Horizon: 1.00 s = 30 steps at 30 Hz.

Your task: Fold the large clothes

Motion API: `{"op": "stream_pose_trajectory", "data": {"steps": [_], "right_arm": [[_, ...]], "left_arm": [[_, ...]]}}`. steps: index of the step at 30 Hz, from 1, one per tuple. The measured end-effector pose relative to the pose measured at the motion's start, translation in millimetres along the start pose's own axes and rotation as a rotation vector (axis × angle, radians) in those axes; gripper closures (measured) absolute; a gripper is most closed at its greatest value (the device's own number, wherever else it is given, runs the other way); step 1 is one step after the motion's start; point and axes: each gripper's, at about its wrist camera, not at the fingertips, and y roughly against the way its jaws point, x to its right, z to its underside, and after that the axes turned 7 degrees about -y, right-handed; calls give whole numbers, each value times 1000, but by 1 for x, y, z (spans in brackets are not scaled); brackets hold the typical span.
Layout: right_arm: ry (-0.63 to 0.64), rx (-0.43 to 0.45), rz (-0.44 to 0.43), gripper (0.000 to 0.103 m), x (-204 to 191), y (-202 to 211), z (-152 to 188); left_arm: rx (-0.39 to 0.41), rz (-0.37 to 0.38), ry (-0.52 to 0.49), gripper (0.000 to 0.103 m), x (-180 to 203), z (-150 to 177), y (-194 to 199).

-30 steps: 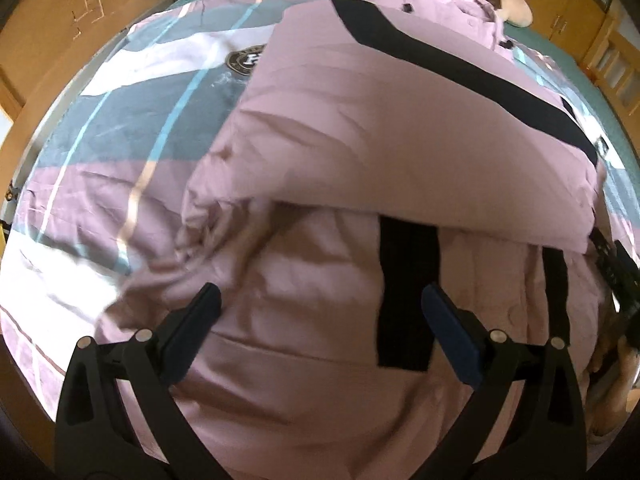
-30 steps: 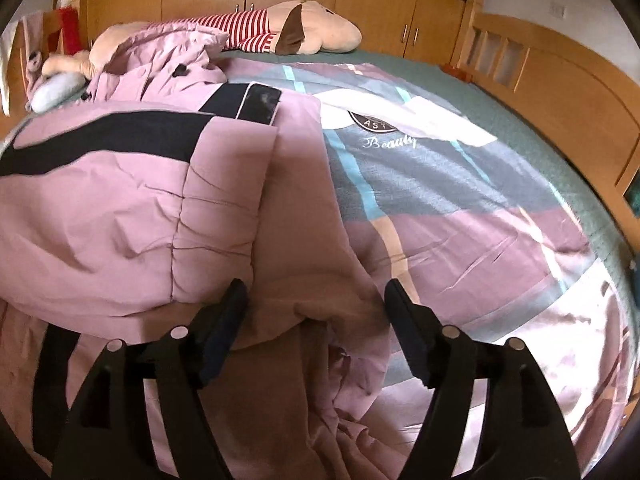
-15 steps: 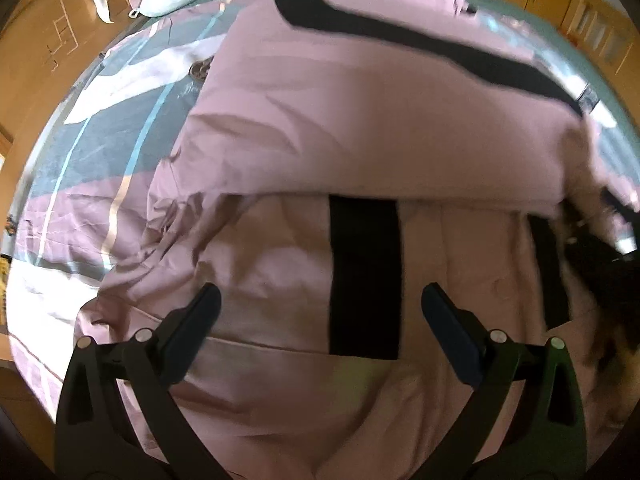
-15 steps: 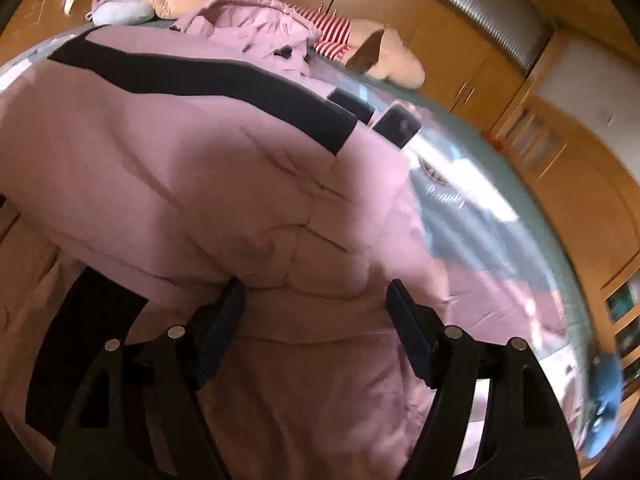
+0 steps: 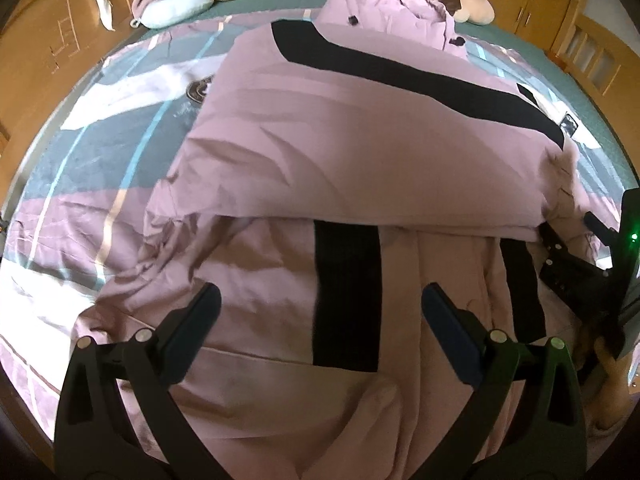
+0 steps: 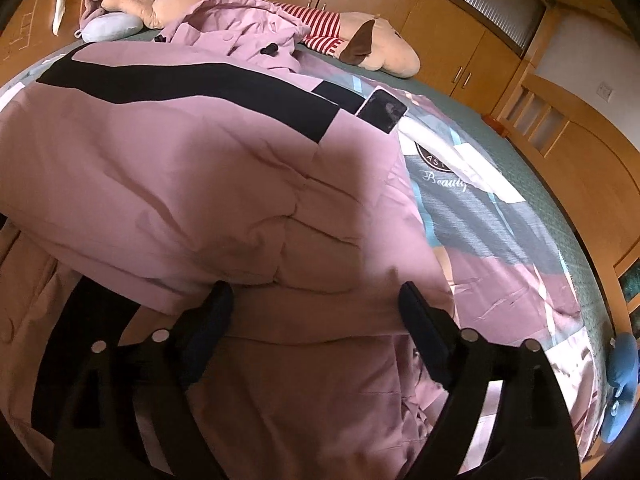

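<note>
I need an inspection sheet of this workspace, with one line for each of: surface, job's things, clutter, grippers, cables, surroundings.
Surface: bed with a striped pink, grey and white cover.
Job's things: large pink padded coat with black stripes, one part folded across the lower part; its hood lies toward the pillows.
Clutter: black phone at the coat's edge; long plush toy in a red-striped shirt; pale blue cushion; blue object at the bed's edge.
Grippers: left gripper open above the coat; right gripper at the fold's edge, jaws opening, pads not pressing on cloth.
Cables: nothing seen.
Surroundings: wooden cupboards and bed frame.
</note>
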Motion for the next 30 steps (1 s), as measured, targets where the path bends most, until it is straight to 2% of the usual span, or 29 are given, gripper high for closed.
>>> {"op": "stream_pose_trajectory", "data": {"steps": [3, 5, 8, 9, 12, 14, 16, 18, 19, 21, 24, 26, 28, 29, 30], "right_arm": [[-1, 4, -3, 17, 1, 1, 0], [-7, 17, -15, 17, 3, 3, -1], [-34, 98, -42, 17, 8, 20, 0], [-45, 139, -49, 17, 10, 28, 0], [-80, 234, -58, 17, 15, 49, -4], [-120, 278, -77, 17, 23, 63, -13], [-141, 272, -96, 17, 27, 67, -18], [-157, 238, -105, 17, 30, 62, -20], [-169, 213, -107, 17, 32, 57, -21], [-193, 189, -116, 17, 38, 51, -22], [-248, 223, -103, 17, 51, 62, -30], [-296, 215, -168, 16, 59, 65, -34], [-296, 112, -305, 13, 53, 52, -31], [-280, 59, -340, 13, 46, 43, -29], [-259, 30, -336, 13, 39, 38, -26]], "left_arm": [[4, 6, -4, 2, 1, -1, -1], [50, -37, -17, 2, 2, -3, 4], [148, -113, -58, 2, 2, -10, 11], [158, -128, -68, 2, 3, -12, 10], [161, -146, -79, 2, 1, -21, -1], [132, -121, -72, 2, 0, -26, -14], [75, -67, -50, 2, -3, -26, -29], [-46, -6, 18, 2, -14, -25, -55], [-71, 11, 38, 2, -18, -24, -62], [-57, 0, 37, 2, -18, -25, -63], [-56, -19, 27, 2, -14, -26, -64], [-58, -18, 28, 2, -13, -26, -66], [-62, -11, 37, 2, -14, -28, -68], [-61, -9, 41, 2, -15, -28, -70], [-60, -7, 45, 2, -15, -29, -71]]}}
